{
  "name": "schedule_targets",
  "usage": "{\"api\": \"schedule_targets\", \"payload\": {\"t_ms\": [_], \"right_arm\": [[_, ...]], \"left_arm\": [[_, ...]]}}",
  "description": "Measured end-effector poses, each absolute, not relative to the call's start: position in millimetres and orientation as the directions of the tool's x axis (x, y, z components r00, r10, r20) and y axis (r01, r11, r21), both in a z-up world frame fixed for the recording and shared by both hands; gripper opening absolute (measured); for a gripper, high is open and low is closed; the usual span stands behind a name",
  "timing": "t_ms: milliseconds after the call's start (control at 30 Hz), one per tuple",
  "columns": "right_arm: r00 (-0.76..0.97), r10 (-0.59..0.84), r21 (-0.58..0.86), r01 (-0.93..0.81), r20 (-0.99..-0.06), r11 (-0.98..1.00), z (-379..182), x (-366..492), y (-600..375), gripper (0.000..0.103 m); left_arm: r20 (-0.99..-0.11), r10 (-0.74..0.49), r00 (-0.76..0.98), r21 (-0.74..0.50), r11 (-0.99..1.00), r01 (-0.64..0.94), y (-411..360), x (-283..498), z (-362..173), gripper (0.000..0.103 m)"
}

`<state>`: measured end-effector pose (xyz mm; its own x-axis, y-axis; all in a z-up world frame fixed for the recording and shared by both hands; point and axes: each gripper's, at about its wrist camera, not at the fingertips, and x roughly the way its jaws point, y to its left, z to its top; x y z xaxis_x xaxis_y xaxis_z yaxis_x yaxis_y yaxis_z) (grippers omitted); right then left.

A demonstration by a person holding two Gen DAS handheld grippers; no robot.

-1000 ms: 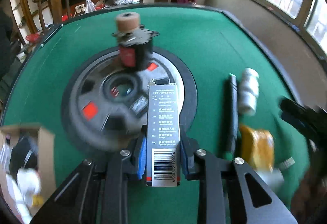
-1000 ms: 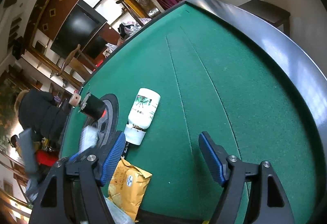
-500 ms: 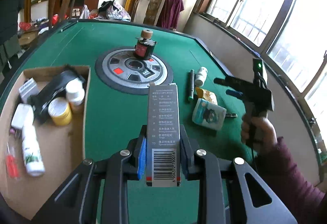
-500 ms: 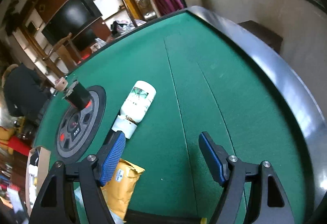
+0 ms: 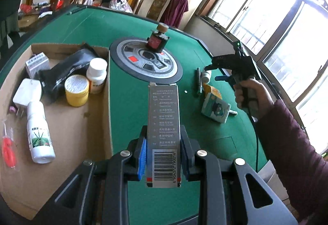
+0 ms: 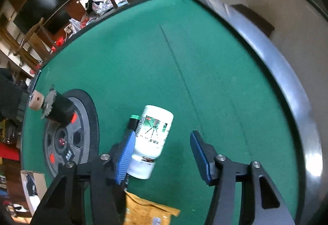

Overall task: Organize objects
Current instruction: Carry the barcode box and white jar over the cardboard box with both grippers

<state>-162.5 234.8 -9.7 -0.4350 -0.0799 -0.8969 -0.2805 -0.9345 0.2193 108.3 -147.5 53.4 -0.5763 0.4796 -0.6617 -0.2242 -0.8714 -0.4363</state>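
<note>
Covering the round table [image 5: 123,25] from rim to rim: green felt, dark raised edge. Left wrist view. Far side: wooden chairs, shelving, a dark screen, a maroon cloth over a chair back; right side: tall bright windows. Centre of felt: grey-black round hub [image 5: 146,62], with a black-and-red motor [image 5: 157,41] topped by a tan roller. Left: open cardboard box [image 5: 96,128] holding a white spray bottle [image 5: 39,135], yellow-lidded jar [image 5: 76,89], white-capped pill bottle [image 5: 96,74], black pouch, white charger, small grey carton. Near centre: left gripper [image 5: 163,155], blue pads pinching a grey barcoded carton [image 5: 164,132], raised over the felt just right of the box wall. Right: black pen, yellow packet [image 5: 213,90], light blue tissue pack [image 5: 215,110]; beyond, right gripper [image 5: 220,72] in a hand with maroon sleeve.

Right wrist view. Same felt, seam lines running far. Right gripper [image 6: 163,147] fingers spread wide, holding nothing. White bottle [image 6: 154,132] lying on the felt between them, beside the left pad, cap nearest. Pen alongside, partly hidden by that pad. Yellow packet at near edge. Hub and motor at left.
</note>
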Motion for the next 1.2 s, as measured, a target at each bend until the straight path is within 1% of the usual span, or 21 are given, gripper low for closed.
{"api": "schedule_targets", "payload": {"t_ms": [67,133,167,233,300,500,667,800,933,1000,1133,1200], "right_arm": [[-0.419,-0.06,0.189,-0.274,-0.906,-0.943,-11,-167,227,0.055],[-0.391,-0.044,0.16,-0.271,-0.919,-0.949,-16,-173,218,0.045],[-0.404,-0.036,0.158,-0.274,-0.914,-0.949,-15,-174,216,0.044],[-0.409,-0.026,0.15,-0.275,-0.912,-0.95,-14,-176,212,0.038],[-0.419,-0.016,0.143,-0.274,-0.908,-0.951,-11,-174,212,0.037],[-0.473,-0.097,0.243,-0.258,-0.876,-0.935,-7,-147,227,0.037],[-0.55,-0.175,0.339,-0.21,-0.816,-0.917,13,-107,231,0.037],[-0.585,-0.223,0.369,-0.143,-0.78,-0.918,33,-80,223,0.037],[-0.595,-0.313,0.42,-0.045,-0.74,-0.906,52,-59,202,0.038],[-0.589,-0.369,0.45,0.011,-0.719,-0.893,59,-50,184,0.038],[-0.535,-0.476,0.497,0.117,-0.698,-0.86,61,-42,134,0.038],[-0.489,-0.533,0.521,0.175,-0.691,-0.835,58,-36,104,0.038]], "left_arm": [[-0.663,0.485,-0.57,-0.446,-0.868,-0.219,-152,105,49,0.026],[-0.66,0.492,-0.568,-0.458,-0.863,-0.216,-156,103,47,0.026],[-0.659,0.492,-0.569,-0.459,-0.862,-0.215,-158,102,46,0.026],[-0.659,0.493,-0.569,-0.463,-0.861,-0.209,-162,102,45,0.026],[-0.659,0.49,-0.57,-0.467,-0.861,-0.2,-167,102,44,0.026],[-0.654,0.488,-0.578,-0.485,-0.857,-0.175,-177,106,42,0.026],[-0.648,0.489,-0.584,-0.501,-0.851,-0.157,-180,112,40,0.026],[-0.641,0.474,-0.604,-0.491,-0.858,-0.151,-183,122,45,0.026],[-0.633,0.418,-0.652,-0.464,-0.879,-0.113,-202,134,54,0.026],[-0.64,0.368,-0.675,-0.434,-0.897,-0.078,-216,141,57,0.026],[-0.667,0.247,-0.703,-0.361,-0.932,0.015,-246,153,61,0.026],[-0.677,0.219,-0.703,-0.348,-0.936,0.043,-258,158,61,0.026]]}}
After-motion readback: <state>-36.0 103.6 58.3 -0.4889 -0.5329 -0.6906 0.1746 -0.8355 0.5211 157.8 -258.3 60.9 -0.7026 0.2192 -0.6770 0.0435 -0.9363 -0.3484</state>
